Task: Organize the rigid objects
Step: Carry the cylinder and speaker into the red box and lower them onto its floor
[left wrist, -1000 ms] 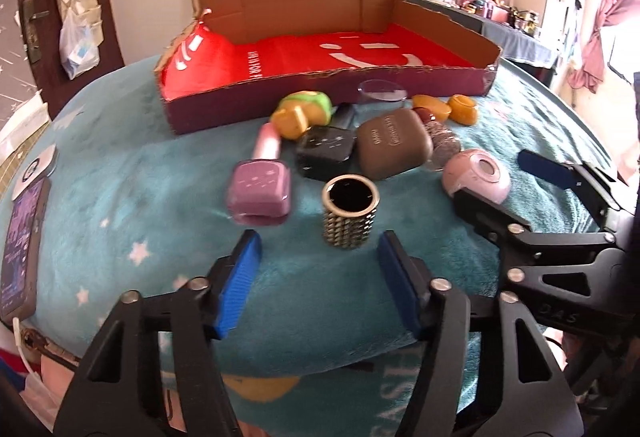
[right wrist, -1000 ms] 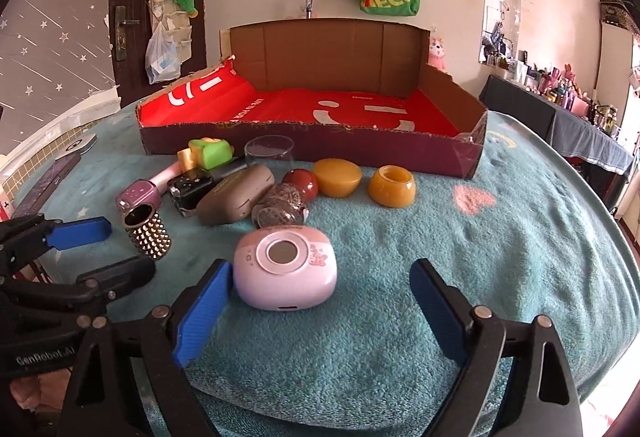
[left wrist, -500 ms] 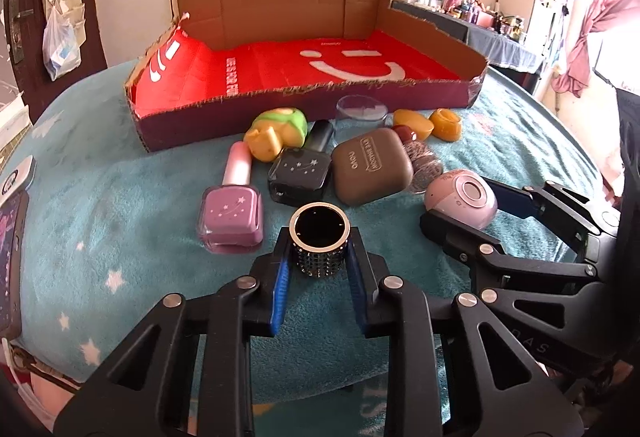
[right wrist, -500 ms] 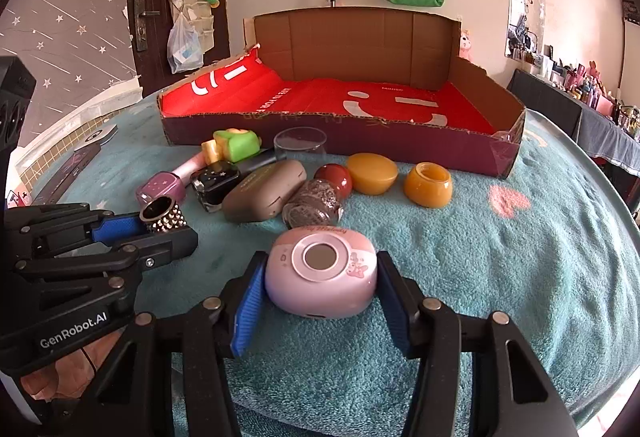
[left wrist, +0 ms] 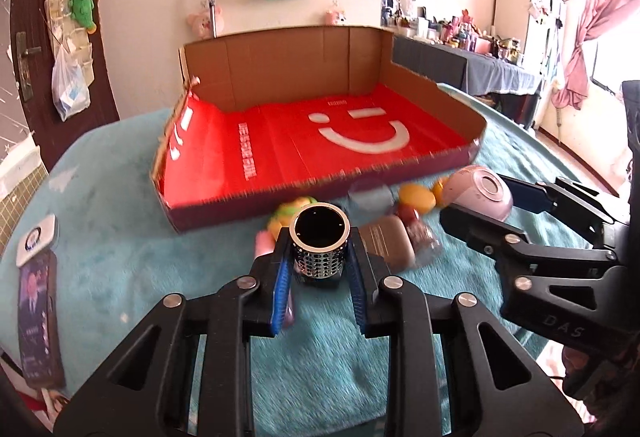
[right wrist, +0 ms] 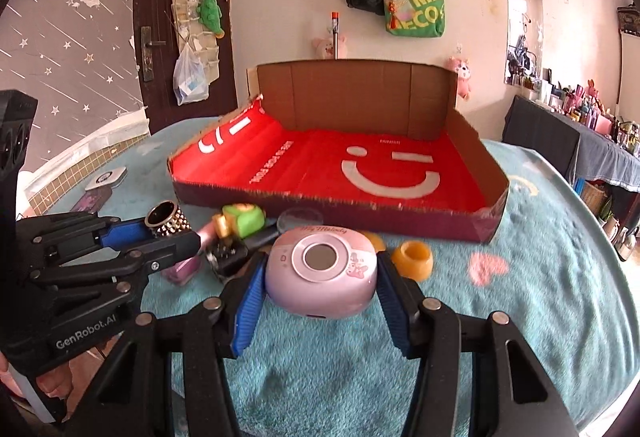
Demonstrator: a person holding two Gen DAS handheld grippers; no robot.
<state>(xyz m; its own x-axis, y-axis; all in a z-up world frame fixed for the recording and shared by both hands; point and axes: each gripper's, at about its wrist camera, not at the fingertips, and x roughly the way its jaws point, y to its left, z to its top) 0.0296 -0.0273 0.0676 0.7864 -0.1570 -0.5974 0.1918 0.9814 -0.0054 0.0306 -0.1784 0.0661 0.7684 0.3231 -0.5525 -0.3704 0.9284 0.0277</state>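
Note:
My left gripper (left wrist: 320, 273) is shut on a studded metal cylinder (left wrist: 320, 249) and holds it above the teal blanket. It also shows in the right wrist view (right wrist: 166, 221). My right gripper (right wrist: 320, 285) is shut on a pink round case (right wrist: 320, 273), lifted off the blanket; the case also shows in the left wrist view (left wrist: 480, 191). The open cardboard box with a red smiley floor (right wrist: 360, 165) lies just beyond both, also in the left wrist view (left wrist: 312, 141).
Small things lie in front of the box: a green-yellow toy (right wrist: 240, 221), a pink polish bottle (right wrist: 184, 267), a dark bottle (right wrist: 228, 257), a brown case (left wrist: 386, 243), an orange cup (right wrist: 412, 259), a clear cup (left wrist: 368, 193). A phone (left wrist: 38, 313) lies at the left edge.
Both grippers closed on their objects, the left on the studded cylinder and the right on the pink case, and lifted them up and toward the box.

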